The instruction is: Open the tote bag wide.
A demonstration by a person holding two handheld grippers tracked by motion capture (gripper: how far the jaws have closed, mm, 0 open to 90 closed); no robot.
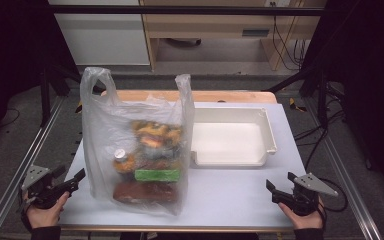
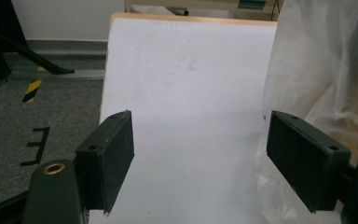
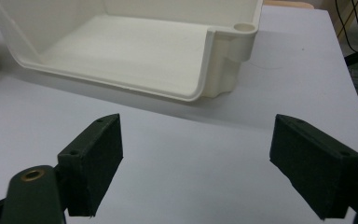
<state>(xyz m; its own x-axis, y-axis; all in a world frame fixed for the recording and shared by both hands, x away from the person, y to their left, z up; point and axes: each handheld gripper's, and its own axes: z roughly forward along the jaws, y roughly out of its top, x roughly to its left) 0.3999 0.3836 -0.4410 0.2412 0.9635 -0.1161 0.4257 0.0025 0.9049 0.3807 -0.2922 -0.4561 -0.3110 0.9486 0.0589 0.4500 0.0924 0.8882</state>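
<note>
One plastic bag is standing at the table's centre-left, holding a bottle, a green packet and other groceries. One white tray is sitting at two o'clock. Left gripper and right gripper are gaping wide, holding nothing.

- The plastic bag stands tall on the left half of the table and blocks passage across the middle.
- The white tray occupies the far right part.
- The front right area, and a narrow strip along the left edge, are free.
</note>
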